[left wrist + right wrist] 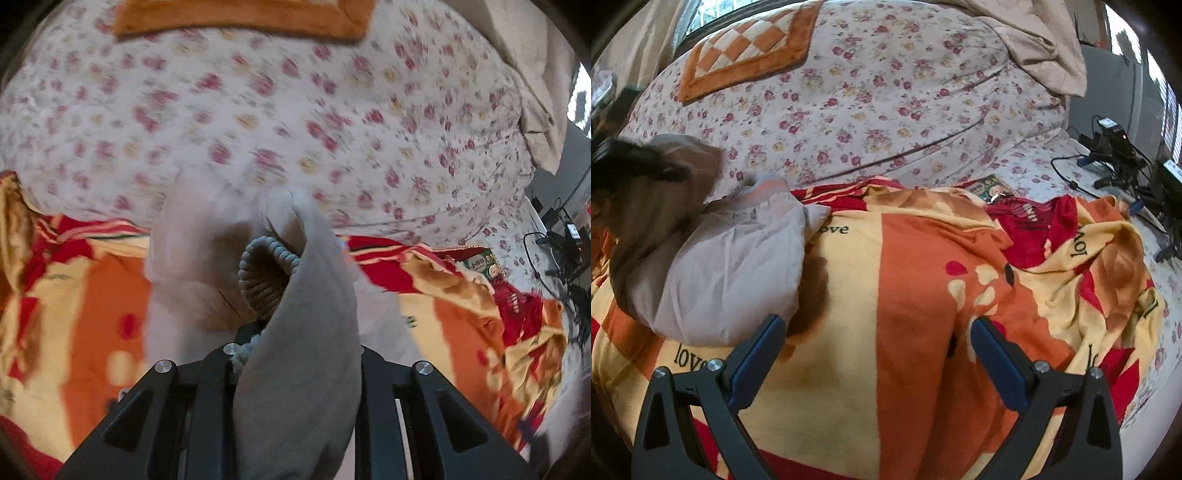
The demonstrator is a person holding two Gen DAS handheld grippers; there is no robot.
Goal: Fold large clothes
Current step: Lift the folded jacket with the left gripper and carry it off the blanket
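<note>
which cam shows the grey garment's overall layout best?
Right wrist view. The grey garment lies bunched on the orange love-print blanket, ribbed hem visible, and the open right gripper doesn't block it. The left wrist view shows only a close, blurred fold and ribbed cuff pinched in the left gripper.

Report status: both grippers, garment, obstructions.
Left gripper shut on grey garment, ribbed cuff bunched at the jaws. Right gripper open, empty, over the orange blanket. Rest of garment heaped left. Nothing blocking.
</note>
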